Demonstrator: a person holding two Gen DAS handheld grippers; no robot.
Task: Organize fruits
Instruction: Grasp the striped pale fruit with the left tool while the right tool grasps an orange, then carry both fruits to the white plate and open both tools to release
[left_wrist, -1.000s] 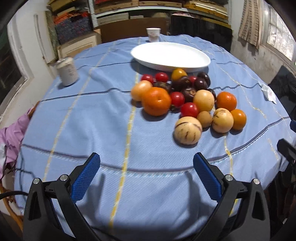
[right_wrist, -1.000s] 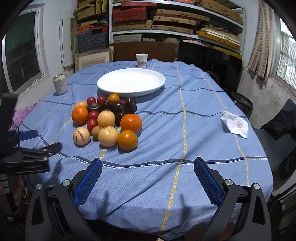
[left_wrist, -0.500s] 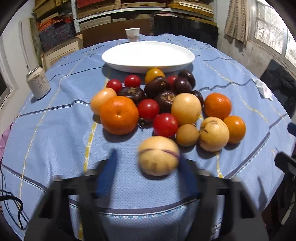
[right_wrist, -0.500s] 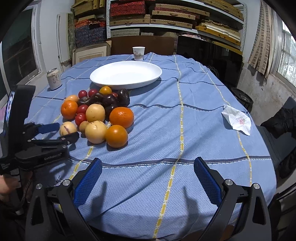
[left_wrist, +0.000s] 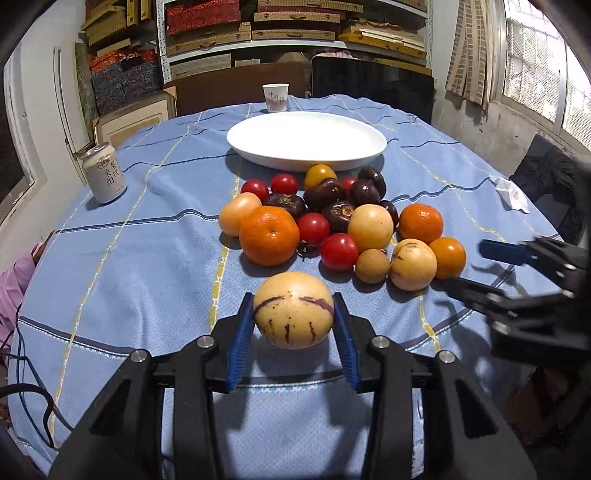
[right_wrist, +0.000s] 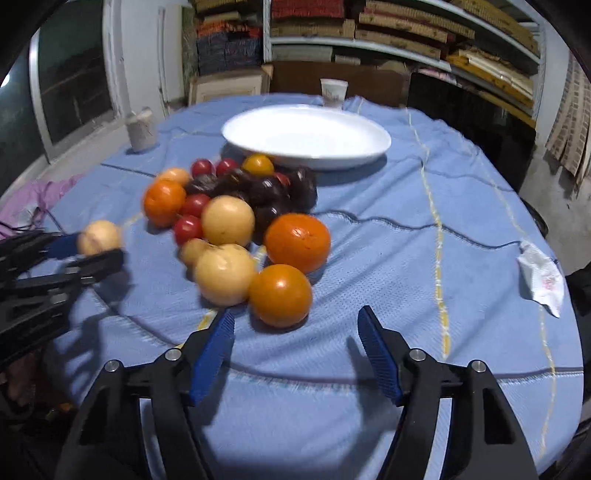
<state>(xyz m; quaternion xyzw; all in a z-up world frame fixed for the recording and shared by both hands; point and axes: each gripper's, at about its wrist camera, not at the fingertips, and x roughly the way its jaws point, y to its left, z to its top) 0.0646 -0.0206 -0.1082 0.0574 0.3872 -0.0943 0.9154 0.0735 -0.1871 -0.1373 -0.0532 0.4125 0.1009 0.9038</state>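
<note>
My left gripper (left_wrist: 293, 300) is shut on a pale yellow fruit with purple stripes (left_wrist: 293, 310), at the near edge of the fruit pile (left_wrist: 332, 221) on the blue tablecloth. The pile holds oranges, red tomatoes, dark purple fruits and yellow ones. Behind it stands an empty white plate (left_wrist: 306, 142). In the right wrist view my right gripper (right_wrist: 295, 315) is closing, its blue pads apart. An orange fruit (right_wrist: 280, 295) sits just ahead, at its tips, untouched. The left gripper (right_wrist: 92, 251) shows at the left with its fruit (right_wrist: 99, 236).
A drink can (left_wrist: 105, 173) stands at the left of the table and a paper cup (left_wrist: 275, 96) behind the plate. A crumpled tissue (right_wrist: 541, 277) lies at the right. Pink cloth (left_wrist: 14, 280) and cables hang off the left edge. Shelves fill the back wall.
My left gripper came forward to the striped fruit and closed on it. My right gripper moved left and down toward the pile, and its jaws have narrowed.
</note>
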